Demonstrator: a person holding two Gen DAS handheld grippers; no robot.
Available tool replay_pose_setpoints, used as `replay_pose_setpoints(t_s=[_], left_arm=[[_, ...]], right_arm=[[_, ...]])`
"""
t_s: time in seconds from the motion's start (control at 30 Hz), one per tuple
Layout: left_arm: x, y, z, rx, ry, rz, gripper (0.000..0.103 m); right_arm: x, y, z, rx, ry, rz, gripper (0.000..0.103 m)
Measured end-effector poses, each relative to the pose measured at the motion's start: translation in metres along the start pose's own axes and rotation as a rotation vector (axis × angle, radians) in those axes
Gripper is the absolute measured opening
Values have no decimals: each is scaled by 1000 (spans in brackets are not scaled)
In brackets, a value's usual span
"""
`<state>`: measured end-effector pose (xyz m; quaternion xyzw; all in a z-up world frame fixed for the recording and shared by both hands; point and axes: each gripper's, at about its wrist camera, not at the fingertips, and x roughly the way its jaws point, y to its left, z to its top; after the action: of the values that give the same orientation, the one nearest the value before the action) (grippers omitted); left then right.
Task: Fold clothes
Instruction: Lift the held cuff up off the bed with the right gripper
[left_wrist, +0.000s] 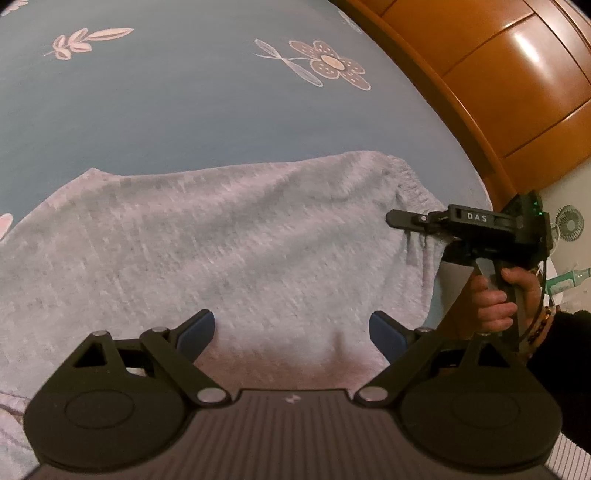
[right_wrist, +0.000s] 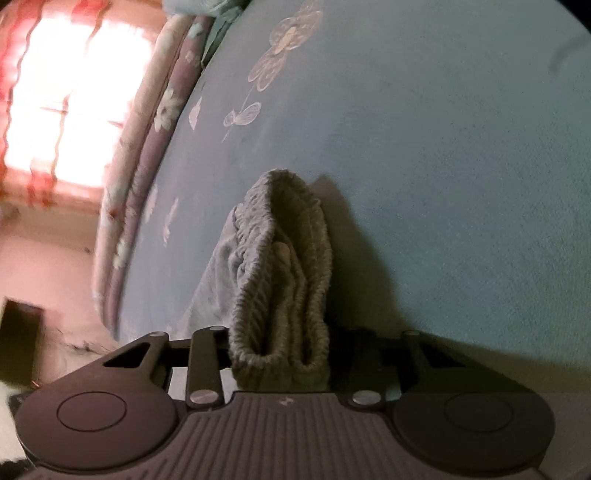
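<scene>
Bunching sweater (right_wrist: 280, 280) hem between right fingers (right_wrist: 207, 350), left fingers (left_wrist: 195, 330) above

Left gripper (left_wrist: 291, 332) jaws wide, right gripper (right_wrist: 279, 347) clamped

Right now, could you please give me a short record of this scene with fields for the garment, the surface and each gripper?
garment: grey knit sweater, spread on the bed, ribbed edge bunched at its right end
surface: blue bedsheet with flower print
left gripper: open, above the sweater's near edge, holding nothing
right gripper: shut on the sweater's ribbed edge
right hand: on the gripper's handle
background: wooden headboard
</scene>
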<state>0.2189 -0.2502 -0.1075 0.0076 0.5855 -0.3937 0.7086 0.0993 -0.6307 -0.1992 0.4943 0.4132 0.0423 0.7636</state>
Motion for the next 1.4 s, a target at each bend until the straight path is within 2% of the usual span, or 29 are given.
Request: replay_pose_setpoints(t_s=[0.23,0.33,0.47,0.57,0.73,0.93,1.03,1.27,1.4], left_arm=[[-9,8,-6,-37,-14,11,91],[-19,11,-9,-47,-27,12,91],[-42,17,-13,-59,-69,23,91],[-64,28,-17,-77,-102,28,91],[-106,60,-31,-126,-160,60,91],[-150,101,-65,-222,-202,100,91],[-170,117,-81,-263,-233,103,91],[-203,146,-106,-321,-288,111,91],[-218,163,-119,-341,-309,115,91]], right_arm=[[1,10,-2,-35,16,-63,39],[7,33,-4,-116,34,-176,38],[19,71,-14,-240,53,-385,37],[21,91,-22,-284,42,-459,35],[3,134,-40,-331,-8,-472,34],[-6,201,-64,-403,-31,-465,34],[4,238,-77,-460,-36,-477,34],[30,298,-113,-546,-13,-484,34],[47,332,-142,-626,35,-491,33]])
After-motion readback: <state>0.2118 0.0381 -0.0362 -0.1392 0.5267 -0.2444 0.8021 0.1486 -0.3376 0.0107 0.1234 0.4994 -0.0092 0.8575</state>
